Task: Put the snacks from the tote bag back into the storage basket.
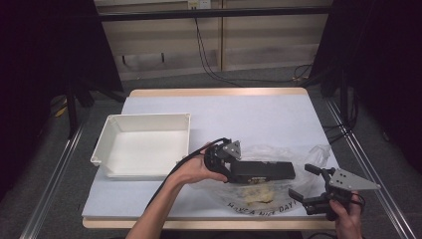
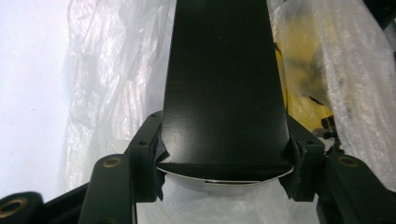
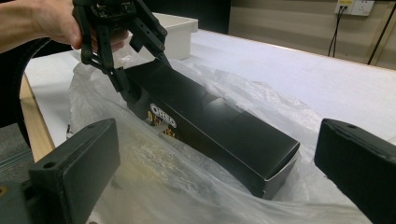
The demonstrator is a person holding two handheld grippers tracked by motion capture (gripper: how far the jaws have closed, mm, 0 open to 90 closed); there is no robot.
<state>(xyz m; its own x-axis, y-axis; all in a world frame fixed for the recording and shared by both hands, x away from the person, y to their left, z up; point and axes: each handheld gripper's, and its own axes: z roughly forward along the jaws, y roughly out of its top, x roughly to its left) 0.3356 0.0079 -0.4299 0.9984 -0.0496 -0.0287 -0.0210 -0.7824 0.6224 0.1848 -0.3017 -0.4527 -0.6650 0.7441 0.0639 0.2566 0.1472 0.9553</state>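
Observation:
A long black Oreo box (image 1: pixel 263 172) lies lengthwise over a clear plastic bag (image 1: pixel 298 154) near the table's front edge. My left gripper (image 1: pixel 234 167) is shut on the box's left end. In the left gripper view the box (image 2: pixel 224 84) runs away from the jaws, with crumpled bag (image 2: pixel 107 93) on both sides. A yellowish packet (image 1: pixel 256 195) shows through the plastic under the box. My right gripper (image 1: pixel 304 182) stands open just right of the box's far end, touching nothing. Its own view looks along the box (image 3: pixel 210 130) toward the left gripper (image 3: pixel 135 60).
An empty white tray (image 1: pixel 144 122) sits on the pale table cover (image 1: pixel 249 114) to the left of the left hand. The table's wooden front edge (image 1: pixel 209 224) runs just below the bag. Metal rails flank the table on both sides.

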